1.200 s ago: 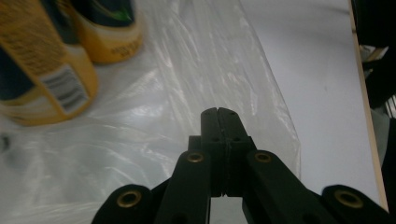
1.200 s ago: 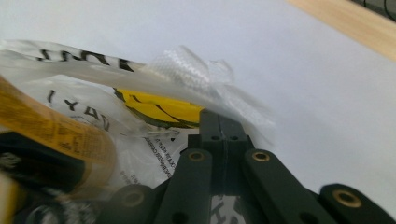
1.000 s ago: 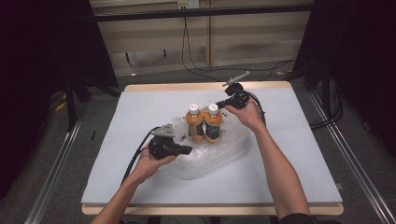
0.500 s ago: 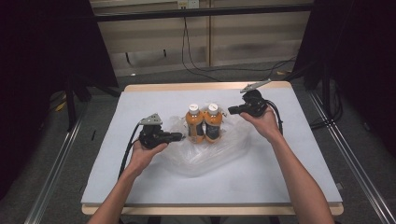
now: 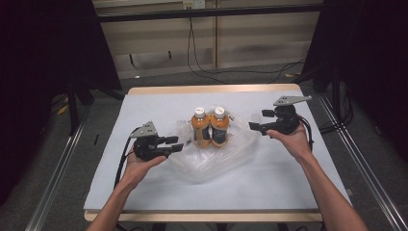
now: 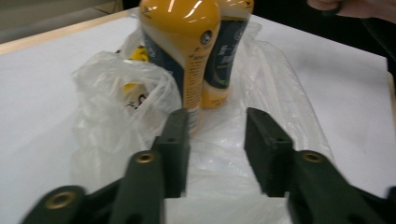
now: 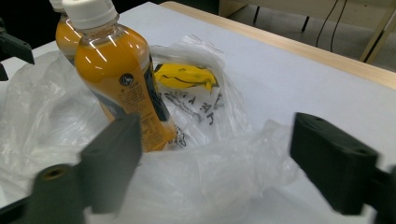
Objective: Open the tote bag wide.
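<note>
Two orange drink bottles (image 5: pixel 199 127) (image 5: pixel 220 126) with white caps stand upright side by side on a crumpled clear plastic bag (image 5: pixel 211 159) at mid-table. My left gripper (image 5: pixel 174 144) sits at the bag's left edge, pointing right. Its jaws have just been opening, and its own view shows the left gripper (image 6: pixel 219 135) open with only loose bag film (image 6: pixel 116 112) below and the bottles (image 6: pixel 187 51) ahead. My right gripper (image 5: pixel 259 120) is right of the bag. Its jaws have also just been opening. In its own view the right gripper (image 7: pixel 219 154) stands open, with nothing pinched, facing a bottle (image 7: pixel 121 84).
The white table top (image 5: pixel 288 183) has a wooden rim (image 5: pixel 211 89) at the far side. The bag carries a yellow print (image 7: pixel 187 77) behind the bottles. Cables (image 5: pixel 126 159) trail from the grippers. Dark floor and metal rails lie beyond the table.
Both hands have drawn outward from the bottles, the left one leftward, the right one farther to the right. Both pairs of jaws went from shut at the bag to open.
</note>
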Available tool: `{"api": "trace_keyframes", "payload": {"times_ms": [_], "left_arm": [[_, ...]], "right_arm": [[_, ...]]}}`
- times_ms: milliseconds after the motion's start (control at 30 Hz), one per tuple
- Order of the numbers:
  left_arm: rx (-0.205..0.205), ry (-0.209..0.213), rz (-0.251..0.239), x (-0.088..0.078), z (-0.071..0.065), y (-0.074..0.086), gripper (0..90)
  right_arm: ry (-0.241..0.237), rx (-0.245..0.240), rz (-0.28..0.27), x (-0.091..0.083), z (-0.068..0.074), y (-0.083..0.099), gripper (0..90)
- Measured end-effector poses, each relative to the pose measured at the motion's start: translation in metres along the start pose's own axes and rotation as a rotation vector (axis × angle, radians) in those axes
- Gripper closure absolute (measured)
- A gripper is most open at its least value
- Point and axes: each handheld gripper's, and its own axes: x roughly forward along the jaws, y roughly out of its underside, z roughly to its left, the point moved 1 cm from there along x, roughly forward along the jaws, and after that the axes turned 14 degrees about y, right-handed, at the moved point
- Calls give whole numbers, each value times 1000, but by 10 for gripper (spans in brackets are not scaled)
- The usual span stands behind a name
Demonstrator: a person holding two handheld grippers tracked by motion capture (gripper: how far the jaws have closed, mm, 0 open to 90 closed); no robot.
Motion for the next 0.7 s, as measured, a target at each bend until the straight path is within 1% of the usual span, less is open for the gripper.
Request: {"api": "trace_keyframes", "payload": {"times_ms": [33,67,100,133,167,200,267,300,367,400,467,500,533,567,600,700], "left_arm": [[-1,-11,-4,-2,0,1,531],[-9,-33,-12,-5,-1,2,496],[-15,-43,-19,-7,-1,3,459],[-18,-52,-23,-9,-1,4,430],[-20,-70,-23,-12,-1,5,395],[-34,-74,-32,-13,-2,6,352],[-43,-118,-25,-18,-1,9,272],[-52,-123,-24,-21,-1,10,225],[-62,-135,-19,-25,-1,12,179],[-60,-154,-12,-27,-2,13,155],[-63,-167,-18,-32,-3,16,125],[-58,-187,-16,-34,-5,18,108],[-67,-191,-19,-36,-6,20,80],[-73,-193,-28,-38,-7,23,74],[-70,-194,-30,-40,-8,25,70],[-99,-216,-33,-45,-12,35,47]], "right_arm": [[8,7,-4,-4,0,2,109],[10,6,-8,-7,0,4,107],[2,15,-12,-11,0,7,98],[2,16,-17,-14,0,10,62],[6,28,-16,-16,0,11,47],[5,35,-21,-19,0,14,51],[0,43,-21,-23,0,20,47],[7,47,-21,-26,0,24,33],[16,54,-29,-32,2,30,36],[20,51,-27,-34,3,32,34],[16,61,-36,-40,5,37,34],[15,68,-37,-42,6,39,34],[17,66,-35,-46,7,42,35],[9,70,-32,-48,8,45,41],[8,71,-28,-51,9,47,49],[30,66,-22,-58,13,55,48]]}}
